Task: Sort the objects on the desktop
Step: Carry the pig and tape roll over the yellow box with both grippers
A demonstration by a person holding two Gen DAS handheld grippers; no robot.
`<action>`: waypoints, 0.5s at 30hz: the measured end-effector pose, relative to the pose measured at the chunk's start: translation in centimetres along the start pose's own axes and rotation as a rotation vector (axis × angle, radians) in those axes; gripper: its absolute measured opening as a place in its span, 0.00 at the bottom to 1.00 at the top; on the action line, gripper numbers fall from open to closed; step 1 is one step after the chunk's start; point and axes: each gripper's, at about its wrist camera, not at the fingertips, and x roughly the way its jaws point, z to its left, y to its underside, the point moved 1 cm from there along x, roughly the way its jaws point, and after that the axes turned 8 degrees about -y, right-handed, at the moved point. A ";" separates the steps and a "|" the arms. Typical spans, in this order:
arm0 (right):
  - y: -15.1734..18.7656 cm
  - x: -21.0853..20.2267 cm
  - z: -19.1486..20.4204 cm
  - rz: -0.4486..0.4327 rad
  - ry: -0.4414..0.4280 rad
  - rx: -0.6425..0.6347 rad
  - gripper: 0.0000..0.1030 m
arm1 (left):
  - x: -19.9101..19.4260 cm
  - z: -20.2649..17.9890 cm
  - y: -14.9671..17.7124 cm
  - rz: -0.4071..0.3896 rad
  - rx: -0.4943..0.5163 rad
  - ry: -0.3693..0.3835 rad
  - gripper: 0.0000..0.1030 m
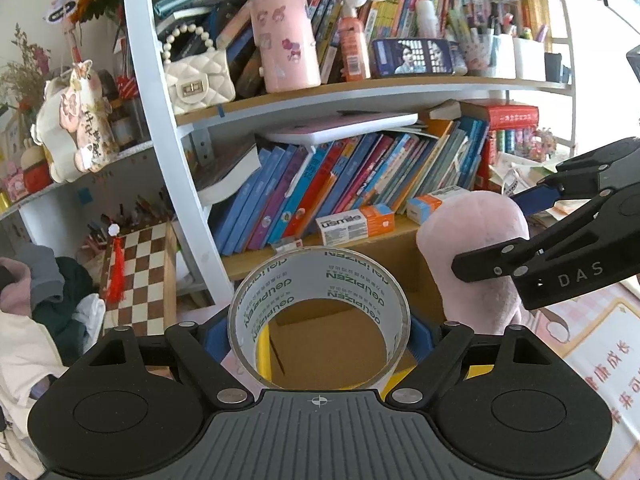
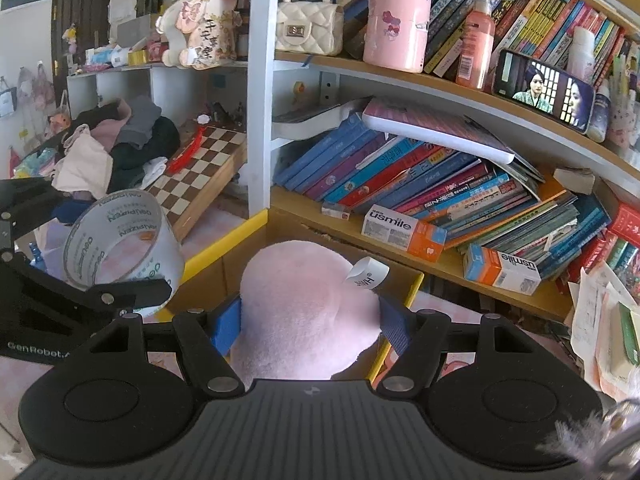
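Left tongs (image 1: 319, 334), seen from their own wrist camera: the blue pads pinch a roll of clear tape (image 1: 319, 316) from both sides, its open core facing the lens, printed green lettering running round the inner wall; through the core shows the inside of an open cardboard box (image 1: 328, 344) with a yellow edge. Right tongs (image 2: 310, 322), seen from theirs: the blue pads press into the flanks of a pink plush toy (image 2: 308, 312), which fills the gap between them and carries a curled white sewn-in label (image 2: 367, 273) at its upper right. Each view also catches the other tool; in the left view the right tongs enter from the right edge with the plush toy held just right of the tape roll, and in the right view the left tongs enter from the left edge with the tape roll tilted, above and left of the plush toy. Both held things hang over the cardboard box, which stands in front of a bookshelf (image 1: 360, 96). Lower shelf: leaning books (image 1: 320, 188), mostly blue and red spines, with a white tablet-like slab lying across their tops; two orange-and-white toothpaste boxes (image 1: 356, 226) lie in front (both printed "usmile"). Upper shelf: a cream quilted handbag (image 1: 198, 80) with a pearl handle, a pink cylinder (image 1: 286, 40) with stickers, a phone (image 1: 412, 58) lying on its side with its screen lit. Left of the bookshelf: a chessboard (image 2: 196, 168) propped at a slant, and a heap of clothes (image 2: 116, 148).
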 end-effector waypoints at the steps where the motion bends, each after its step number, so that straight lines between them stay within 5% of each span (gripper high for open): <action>1: -0.1 0.5 -0.2 0.002 0.000 -0.003 0.67 | 0.4 0.0 -0.1 0.004 -0.001 -0.002 0.82; 15: -0.3 7.3 -2.6 0.071 -0.027 -0.064 0.67 | 6.3 -1.1 -0.6 0.081 0.011 -0.020 0.82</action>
